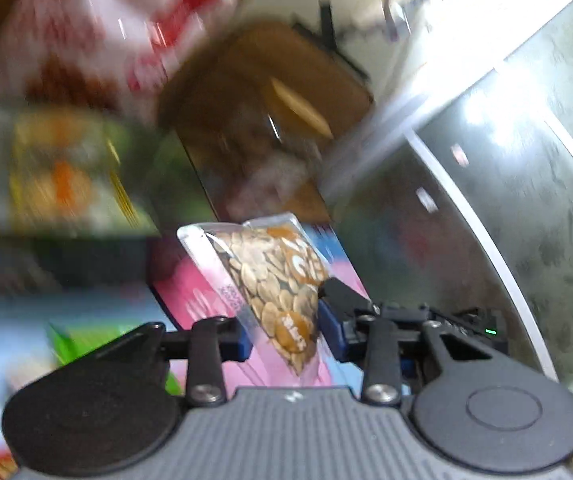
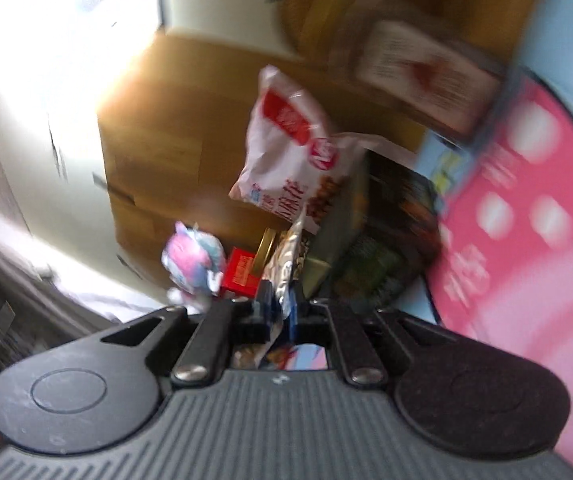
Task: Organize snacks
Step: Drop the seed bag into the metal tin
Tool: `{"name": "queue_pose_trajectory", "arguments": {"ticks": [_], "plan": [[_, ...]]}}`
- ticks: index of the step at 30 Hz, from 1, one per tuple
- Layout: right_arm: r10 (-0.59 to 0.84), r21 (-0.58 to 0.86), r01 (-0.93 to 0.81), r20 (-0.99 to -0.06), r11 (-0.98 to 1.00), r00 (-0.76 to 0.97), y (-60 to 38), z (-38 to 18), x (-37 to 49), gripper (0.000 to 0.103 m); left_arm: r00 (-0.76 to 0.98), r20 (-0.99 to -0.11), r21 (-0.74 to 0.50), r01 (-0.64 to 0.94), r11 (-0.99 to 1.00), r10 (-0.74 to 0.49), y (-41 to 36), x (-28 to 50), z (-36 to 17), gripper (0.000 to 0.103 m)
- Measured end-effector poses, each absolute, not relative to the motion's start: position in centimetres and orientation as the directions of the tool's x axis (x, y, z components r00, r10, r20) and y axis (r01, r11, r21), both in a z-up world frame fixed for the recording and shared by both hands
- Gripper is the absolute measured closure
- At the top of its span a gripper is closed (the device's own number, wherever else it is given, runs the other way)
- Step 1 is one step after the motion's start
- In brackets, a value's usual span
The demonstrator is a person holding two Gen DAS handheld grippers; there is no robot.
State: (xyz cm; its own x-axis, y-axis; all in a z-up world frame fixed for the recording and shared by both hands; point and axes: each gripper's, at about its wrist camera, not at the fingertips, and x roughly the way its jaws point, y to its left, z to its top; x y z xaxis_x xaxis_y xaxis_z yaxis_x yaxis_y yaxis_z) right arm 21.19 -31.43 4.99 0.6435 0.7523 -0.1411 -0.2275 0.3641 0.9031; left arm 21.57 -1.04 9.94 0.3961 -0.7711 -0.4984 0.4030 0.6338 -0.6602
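Note:
My left gripper is shut on a clear packet of pumpkin seeds, held up above a pink and blue mat. Its blue pads press the packet from both sides. My right gripper is shut on a thin silvery clear snack packet, seen edge-on between the blue pads. Ahead of the right gripper a white and red snack bag stands upright beside dark snack boxes. A white and red bag and a yellow-green pack show blurred in the left wrist view.
A brown cardboard box stands behind the snacks. A small red box, a gold-lidded jar and a pink-blue wrapped item lie near it. A pink dotted mat is at right. A brown container and grey floor show left.

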Motion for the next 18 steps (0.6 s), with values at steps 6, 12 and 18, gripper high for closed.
{"name": "queue_pose_trajectory", "arguments": {"ticks": [6,12,18], "plan": [[0.609,0.587,-0.325,-0.386,0.741,0.693,-24.8,6.7,26.7,0.075,0.462,-0.569,-0.622,0.300,0.723,-0.681,2.2,28.1,9.5,0.069],[0.314,0.126,-0.287,-0.409,0.949,0.857,-21.4,6.1,25.3,0.052,0.465,-0.647,-0.573,0.225,0.788,-0.604,2.2,32.0,6.2,0.063],[0.326,0.281,-0.232,-0.359,0.931,0.874,-24.5,6.3,22.1,0.052,0.432,-0.643,-0.575,0.272,0.771,-0.632,0.4,31.5,5.3,0.059]]}}
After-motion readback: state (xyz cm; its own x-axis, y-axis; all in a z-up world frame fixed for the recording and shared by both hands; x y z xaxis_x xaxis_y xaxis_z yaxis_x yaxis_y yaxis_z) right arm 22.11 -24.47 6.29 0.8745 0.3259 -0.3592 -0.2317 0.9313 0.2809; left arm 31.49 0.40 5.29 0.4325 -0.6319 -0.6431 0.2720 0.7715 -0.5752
